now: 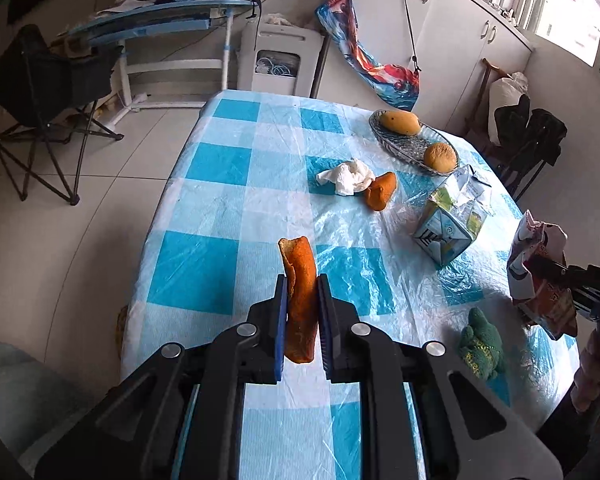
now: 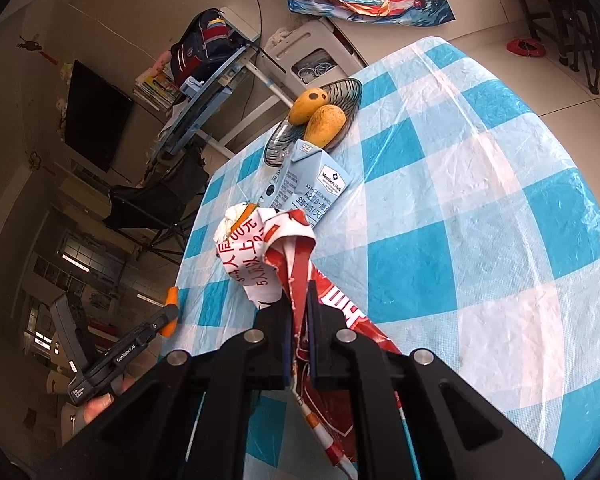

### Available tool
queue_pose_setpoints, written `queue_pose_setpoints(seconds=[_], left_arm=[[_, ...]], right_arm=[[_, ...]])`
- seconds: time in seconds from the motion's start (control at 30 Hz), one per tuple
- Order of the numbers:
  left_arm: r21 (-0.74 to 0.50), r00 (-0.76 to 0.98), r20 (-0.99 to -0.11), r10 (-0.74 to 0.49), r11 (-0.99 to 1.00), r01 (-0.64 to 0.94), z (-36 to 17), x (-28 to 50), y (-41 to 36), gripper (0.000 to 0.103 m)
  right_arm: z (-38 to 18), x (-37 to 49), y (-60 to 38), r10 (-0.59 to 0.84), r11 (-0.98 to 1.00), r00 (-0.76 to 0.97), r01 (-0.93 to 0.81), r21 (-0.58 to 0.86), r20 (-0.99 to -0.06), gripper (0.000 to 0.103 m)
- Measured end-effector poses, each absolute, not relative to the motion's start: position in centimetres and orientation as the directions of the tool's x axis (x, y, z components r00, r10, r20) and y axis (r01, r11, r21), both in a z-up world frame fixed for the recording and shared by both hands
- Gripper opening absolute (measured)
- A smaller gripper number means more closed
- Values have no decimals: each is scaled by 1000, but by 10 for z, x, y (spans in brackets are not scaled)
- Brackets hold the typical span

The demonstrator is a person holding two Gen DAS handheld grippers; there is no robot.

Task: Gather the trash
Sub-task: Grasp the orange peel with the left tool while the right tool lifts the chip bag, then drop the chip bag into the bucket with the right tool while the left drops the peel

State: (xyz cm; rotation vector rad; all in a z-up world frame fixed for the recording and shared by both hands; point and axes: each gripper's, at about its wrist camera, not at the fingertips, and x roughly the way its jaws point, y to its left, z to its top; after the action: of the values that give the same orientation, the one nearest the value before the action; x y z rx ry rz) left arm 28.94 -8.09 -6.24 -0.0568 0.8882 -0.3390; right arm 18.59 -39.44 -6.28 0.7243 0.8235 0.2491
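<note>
"Member's Mark" on milk carton [image 2: 300, 188], "GenRobot.AI" on left hand-held gripper [image 2: 168, 316]

left gripper [image 1: 303, 280]: clamped, raised above table | right gripper [image 2: 299, 296]: clamped, raised

My left hand-held gripper [image 1: 303, 280] clamps orange peel strip [image 1: 299, 280] above checkered table [image 1: 204, 264]. I see crumpled tissue [image 1: 347, 178] touching second peel [image 1: 381, 190], crushed milk carton [image 1: 450, 224] near glass fruit dish [image 1: 410, 146]. Right hand-held gripper [image 1: 540, 266] pinches red-white wrapper [image 1: 538, 268].
</note>
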Motion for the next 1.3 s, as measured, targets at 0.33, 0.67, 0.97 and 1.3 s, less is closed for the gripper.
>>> queue_pose_setpoints(seconds=[0.33, 0.67, 0.97, 1.3], left_arm=[[-231, 622, -706, -340, 940, 251, -36, 197, -63, 14], [-199, 654, -689, -311, 950, 242, -26, 118, -48, 14], [-199, 673, -672, -309, 951, 238, -21, 74, -31, 14], [-209, 677, -661, -325, 946, 249, -20, 49, -23, 14]], right_arm=[[-50, 132, -376, 514, 681, 722, -16, 732, -463, 7], [-44, 73, -325, 603, 650, 691, -135, 748, -400, 7], [-74, 34, -238, 692, 693, 480, -231, 683, -539, 7], [-112, 39, -186, 604, 797, 316, -240, 555, -731, 14]])
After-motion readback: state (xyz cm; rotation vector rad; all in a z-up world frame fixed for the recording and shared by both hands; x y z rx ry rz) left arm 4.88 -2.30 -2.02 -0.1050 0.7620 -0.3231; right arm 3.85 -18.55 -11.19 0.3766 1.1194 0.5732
